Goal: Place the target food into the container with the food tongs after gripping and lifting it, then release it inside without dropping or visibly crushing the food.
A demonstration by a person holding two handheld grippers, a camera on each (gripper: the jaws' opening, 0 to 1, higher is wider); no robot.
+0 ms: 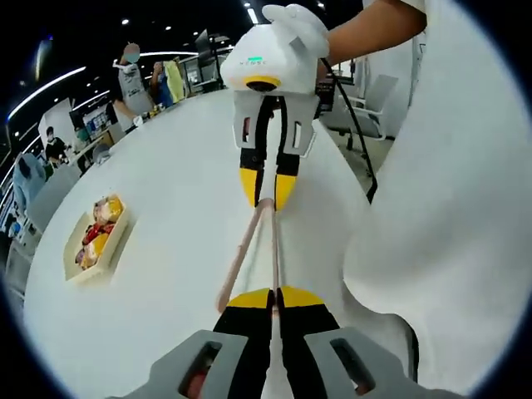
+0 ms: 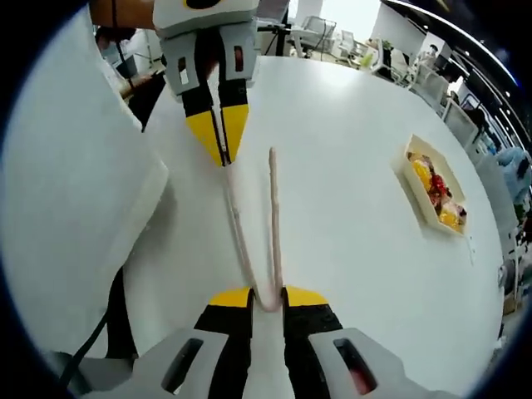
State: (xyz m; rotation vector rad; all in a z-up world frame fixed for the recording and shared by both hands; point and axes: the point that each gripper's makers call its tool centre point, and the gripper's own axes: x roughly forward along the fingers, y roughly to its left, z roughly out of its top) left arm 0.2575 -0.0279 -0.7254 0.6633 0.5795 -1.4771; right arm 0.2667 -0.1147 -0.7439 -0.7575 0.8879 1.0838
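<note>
Both grippers hold the tongs: right gripper (image 2: 266, 298) clamps the hinge end, left gripper (image 1: 273, 298) pinches one arm's tip; tongs (image 2: 273, 224) span between them above the surface (image 2: 349, 216), food tray (image 2: 435, 187) well apart to the right gripper's right.

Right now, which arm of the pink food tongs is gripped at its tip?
The arm nearer the white sleeve: the left gripper pinches its tip, while the other arm ends free.

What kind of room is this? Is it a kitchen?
Probably not a kitchen. It looks like a big open office or lab: a large white table, office chairs and desks behind it, ceiling strip lights, and people standing around. A tray of food sits on the table.
</note>
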